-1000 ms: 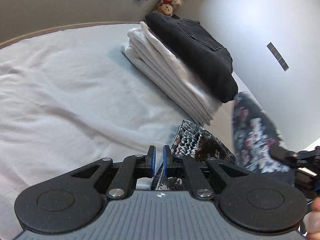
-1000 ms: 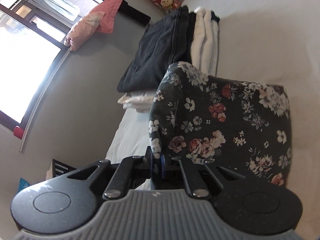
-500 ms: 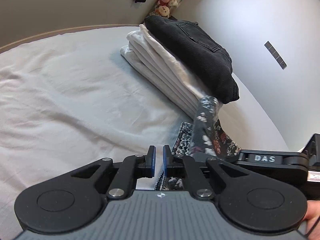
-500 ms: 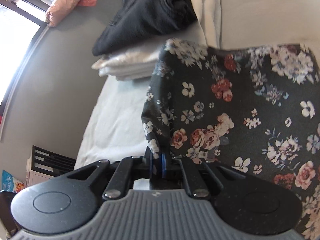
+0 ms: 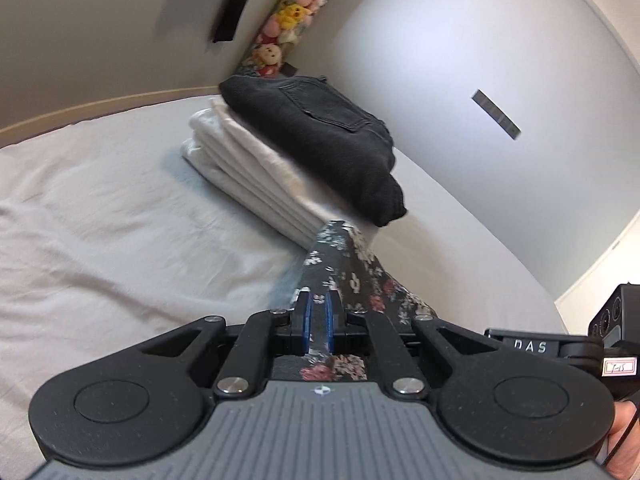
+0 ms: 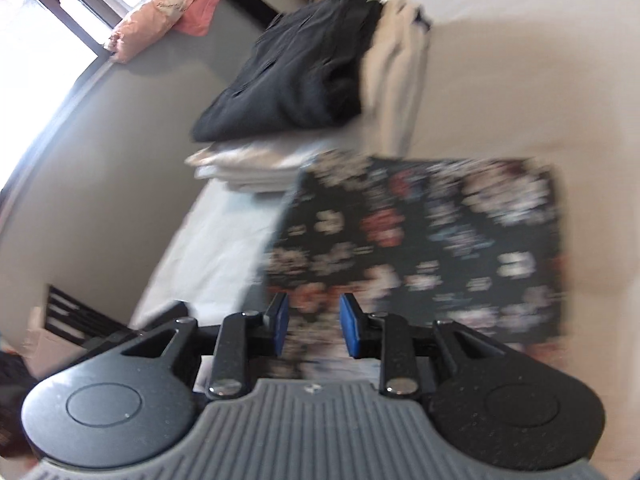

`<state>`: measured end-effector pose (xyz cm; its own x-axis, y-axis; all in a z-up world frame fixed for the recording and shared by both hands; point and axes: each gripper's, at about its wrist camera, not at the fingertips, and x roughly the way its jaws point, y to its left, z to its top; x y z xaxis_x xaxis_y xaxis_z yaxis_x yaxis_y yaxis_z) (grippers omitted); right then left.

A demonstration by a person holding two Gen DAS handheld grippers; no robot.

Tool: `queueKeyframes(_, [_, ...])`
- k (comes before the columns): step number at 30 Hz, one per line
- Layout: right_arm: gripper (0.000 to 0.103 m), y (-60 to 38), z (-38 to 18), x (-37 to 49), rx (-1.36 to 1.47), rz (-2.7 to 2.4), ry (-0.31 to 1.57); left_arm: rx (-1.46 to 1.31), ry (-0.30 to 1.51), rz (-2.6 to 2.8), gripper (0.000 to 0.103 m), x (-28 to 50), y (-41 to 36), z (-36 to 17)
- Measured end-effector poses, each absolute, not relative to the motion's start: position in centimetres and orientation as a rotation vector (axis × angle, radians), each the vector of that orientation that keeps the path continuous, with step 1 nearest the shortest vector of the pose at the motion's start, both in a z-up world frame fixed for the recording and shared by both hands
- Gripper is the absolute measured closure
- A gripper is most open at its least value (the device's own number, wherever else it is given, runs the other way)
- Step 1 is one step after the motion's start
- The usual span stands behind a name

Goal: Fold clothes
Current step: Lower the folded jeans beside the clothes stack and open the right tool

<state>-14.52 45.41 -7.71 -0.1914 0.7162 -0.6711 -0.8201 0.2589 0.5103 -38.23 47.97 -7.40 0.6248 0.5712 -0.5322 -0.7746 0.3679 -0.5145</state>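
You're working over a bed w/ a pale, wrinkled sheet [image 5: 120, 216], and your left gripper [image 5: 318, 318] is pinching the dark floral-print fabric garment [image 5: 352, 268]: its blue pads are pressed nearly together on a raised fold of the cloth, which is running up from the jaws in a narrow ridge toward the folded stack. Your right gripper [image 6: 314, 326] is standing w/ its blue pads [image 6: 282, 324] spread apart, the jaws having just been opening; the floral garment [image 6: 420, 240] is lying flat on the sheet below and ahead of them, and the pads aren't pressing on it, though the right wrist view is blurred. The garment is lying just beside a stack of folded white clothes [image 5: 248, 176], w/ a folded dark grey denim piece [image 5: 320, 136] sitting on top of that stack. The right gripper's black body, marked DAS [image 5: 532, 346], is showing at the right edge of the left wrist view. Plush toys [image 5: 288, 28] are lining the wall corner behind, and a pink cloth [image 6: 176, 16] is lying by the window
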Motion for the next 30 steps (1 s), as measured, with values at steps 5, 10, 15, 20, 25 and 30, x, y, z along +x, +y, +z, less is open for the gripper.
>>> queueKeyframes(5, [0.071,40.6,-7.4,-12.1,-0.176,1.307,0.968,-0.786,0.39,0.872,0.096,-35.9,48.0,-8.3])
queueKeyframes(10, [0.069,37.1,-8.1,-10.2,-0.206,1.232,0.941,-0.818,0.41,0.896,0.096,-36.0,48.5,-9.3])
queueKeyframes(15, [0.057,35.3,-9.4,-8.9,-0.18,1.183,0.998,-0.782,0.338,0.95,0.092,-37.1,48.1,-8.3])
queueKeyframes(20, [0.042,34.4,-10.4,-9.1,-0.182,1.181,1.018,-0.81,0.398,0.981,0.067,-36.9,48.9,-9.4])
queueKeyframes(25, [0.041,34.6,-11.4,-8.7,-0.124,1.157,1.081,-0.897,0.429,0.949,0.062,-36.6,49.8,-11.3])
queueKeyframes(30, [0.041,34.8,-11.7,-8.7,-0.1,1.17,1.104,-1.006,0.381,0.915,0.089,-37.2,50.5,-12.5])
